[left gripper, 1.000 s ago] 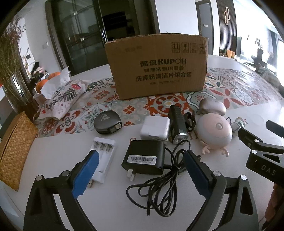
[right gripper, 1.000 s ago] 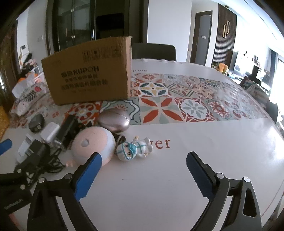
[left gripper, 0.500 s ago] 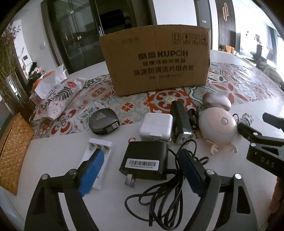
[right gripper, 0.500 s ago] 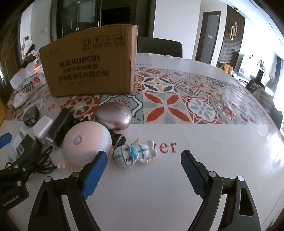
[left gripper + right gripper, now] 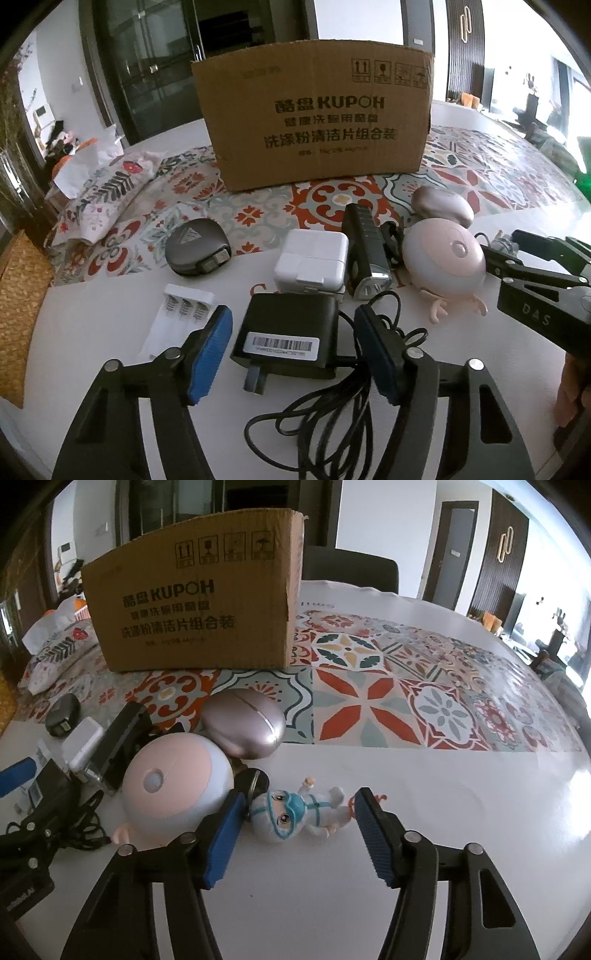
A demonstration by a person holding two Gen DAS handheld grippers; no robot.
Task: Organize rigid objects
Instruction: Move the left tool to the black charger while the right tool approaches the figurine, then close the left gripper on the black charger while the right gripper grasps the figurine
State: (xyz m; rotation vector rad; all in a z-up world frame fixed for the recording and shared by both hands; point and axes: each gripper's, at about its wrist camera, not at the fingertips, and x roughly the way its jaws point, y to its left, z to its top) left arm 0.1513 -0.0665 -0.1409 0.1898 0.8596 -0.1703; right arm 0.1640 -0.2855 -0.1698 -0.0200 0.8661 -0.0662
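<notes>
Our left gripper point(image 5: 291, 345) spreads wide around the black rectangular power adapter point(image 5: 286, 336) in front of the brown cardboard box point(image 5: 314, 118). Only the right wrist view shows our right gripper point(image 5: 297, 825), open, flanking the small masked white figurine point(image 5: 295, 812).

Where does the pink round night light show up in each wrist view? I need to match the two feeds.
Left wrist: pink round night light sits right of centre, beside the black flashlight, ahead of the left tongs.
Right wrist: the night light sits left of centre, just left of the right tongs, which flank the masked figurine.
Shared landmark: the cardboard box behind it.
</notes>
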